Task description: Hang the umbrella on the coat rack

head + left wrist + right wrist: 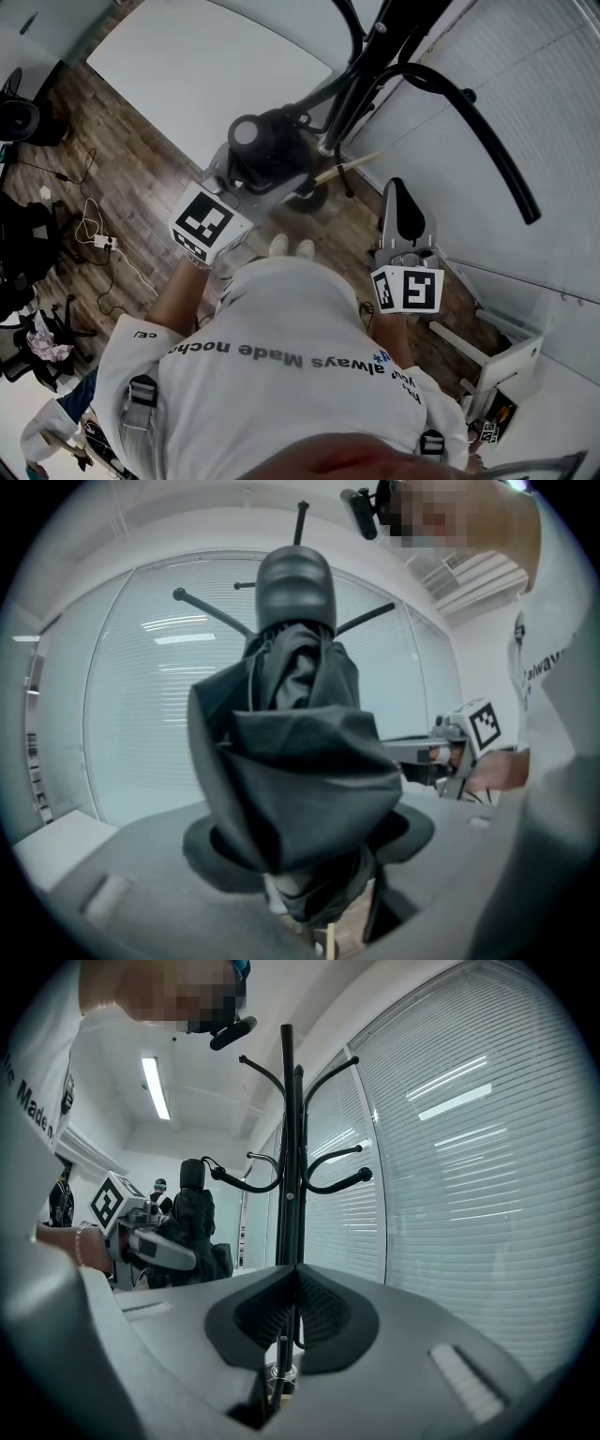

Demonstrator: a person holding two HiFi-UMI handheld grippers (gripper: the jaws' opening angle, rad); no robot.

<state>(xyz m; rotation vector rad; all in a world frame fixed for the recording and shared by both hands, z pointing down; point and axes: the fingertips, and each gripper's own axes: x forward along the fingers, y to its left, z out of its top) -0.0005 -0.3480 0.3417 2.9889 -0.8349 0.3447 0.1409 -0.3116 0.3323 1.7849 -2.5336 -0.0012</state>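
Observation:
A folded black umbrella [270, 155] with a round cap and a wooden end [349, 166] is held upright, my left gripper [246, 187] shut on its fabric. In the left gripper view the umbrella [295, 771] fills the middle between the jaws of that gripper [309, 847]. The black coat rack [373, 58] stands just beyond it, its curved hooks [478, 127] reaching right. My right gripper [399, 192] is shut and holds nothing, to the right of the umbrella. In its own view this gripper [295, 1299] faces the rack's pole [289, 1147].
A white table [206, 66] stands behind the rack. White blinds [534, 84] cover the wall at right. Cables [94, 234] lie on the wood floor at left, near a dark chair [21, 117]. A white unit [506, 361] sits at lower right.

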